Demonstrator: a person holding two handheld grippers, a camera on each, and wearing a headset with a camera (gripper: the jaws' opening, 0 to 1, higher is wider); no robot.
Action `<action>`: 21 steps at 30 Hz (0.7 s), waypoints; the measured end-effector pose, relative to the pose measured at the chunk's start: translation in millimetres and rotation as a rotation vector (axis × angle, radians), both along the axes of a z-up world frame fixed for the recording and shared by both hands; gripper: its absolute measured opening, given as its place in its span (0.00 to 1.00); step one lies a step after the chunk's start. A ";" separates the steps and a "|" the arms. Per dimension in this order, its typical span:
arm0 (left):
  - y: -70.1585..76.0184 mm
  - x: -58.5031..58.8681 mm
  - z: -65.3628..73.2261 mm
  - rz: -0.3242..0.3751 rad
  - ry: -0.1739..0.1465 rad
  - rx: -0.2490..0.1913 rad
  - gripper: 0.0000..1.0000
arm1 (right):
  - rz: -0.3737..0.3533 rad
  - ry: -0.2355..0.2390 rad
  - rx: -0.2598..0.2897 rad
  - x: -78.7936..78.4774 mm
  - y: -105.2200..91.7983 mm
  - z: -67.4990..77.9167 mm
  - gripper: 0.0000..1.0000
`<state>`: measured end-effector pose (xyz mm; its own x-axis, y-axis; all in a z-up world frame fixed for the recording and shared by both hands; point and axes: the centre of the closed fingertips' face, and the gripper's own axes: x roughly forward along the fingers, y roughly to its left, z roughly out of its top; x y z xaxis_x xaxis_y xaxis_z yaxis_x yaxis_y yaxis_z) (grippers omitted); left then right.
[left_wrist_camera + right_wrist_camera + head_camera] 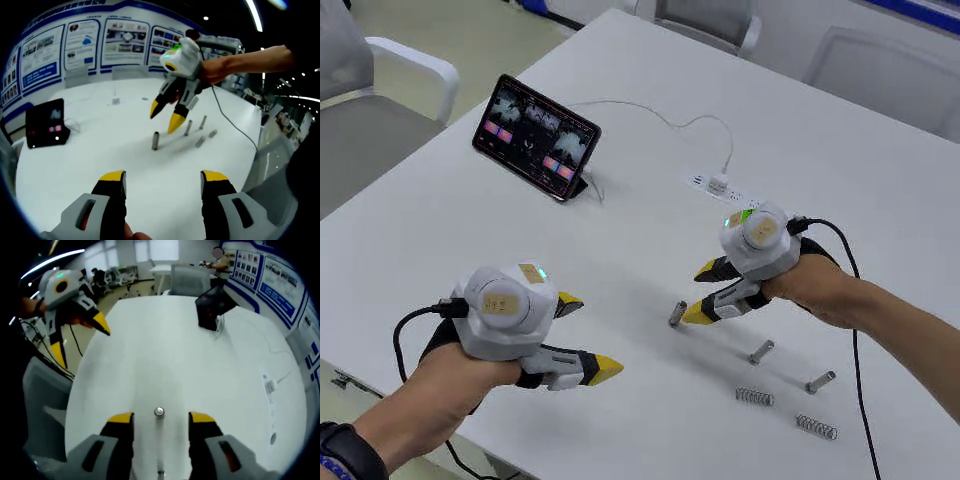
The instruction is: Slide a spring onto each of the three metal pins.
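Note:
Three short metal pins stand on the white table [620, 230]: one [677, 313] at the left, a second [761, 351] and a third [820, 381] further right. Two springs [754, 397] [816, 427] lie flat in front of them. My right gripper [699, 292] is open, with the left pin [159, 412] between its fingertips and apart from both. My left gripper [588, 335] hovers open and empty at the lower left, facing the pins [155, 140] and the right gripper [165, 118].
A tablet [535, 135] stands propped at the back left, its cable running to a white power strip [715, 183]. Chairs [380, 100] ring the table. The near table edge runs just below my left hand.

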<state>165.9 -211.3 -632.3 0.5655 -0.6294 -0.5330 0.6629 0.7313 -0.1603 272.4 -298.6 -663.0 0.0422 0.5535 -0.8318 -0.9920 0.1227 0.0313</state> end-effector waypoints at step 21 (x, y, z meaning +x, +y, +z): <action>-27.9 7.8 6.7 -0.066 -0.013 -0.009 0.62 | -0.307 -0.015 0.213 -10.4 -32.4 30.6 0.51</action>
<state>173.7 -239.2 -625.6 0.5294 -0.6699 -0.5205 0.7115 0.6847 -0.1577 262.0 -331.0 -632.4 0.2446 0.6735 -0.6975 -0.9104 0.4070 0.0737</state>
